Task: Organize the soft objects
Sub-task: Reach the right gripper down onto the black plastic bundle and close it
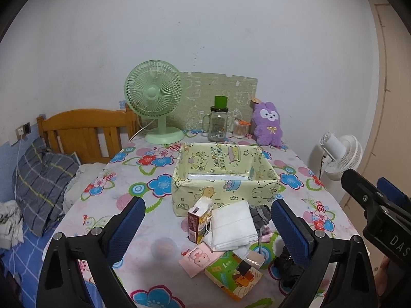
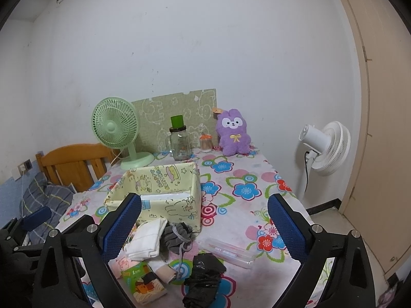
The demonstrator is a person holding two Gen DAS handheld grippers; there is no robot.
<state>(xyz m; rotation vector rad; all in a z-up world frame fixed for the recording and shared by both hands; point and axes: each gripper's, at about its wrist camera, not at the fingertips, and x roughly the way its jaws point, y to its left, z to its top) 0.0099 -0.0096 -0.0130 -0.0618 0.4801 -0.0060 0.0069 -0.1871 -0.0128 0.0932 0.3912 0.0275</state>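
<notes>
A yellow cartoon-print fabric box stands open in the middle of the flowered table. In front of it lies a pile: a folded white cloth, a grey drawstring pouch, a crumpled black bag, a pink card, a green booklet and a small carton. A purple plush bunny sits at the back. My left gripper and right gripper are open, empty, above the pile.
A green desk fan, a glass jar with a green lid and a toothpick jar stand at the back. A clear flat case lies right of the pile. A bed with a pillow is left; a white floor fan is right.
</notes>
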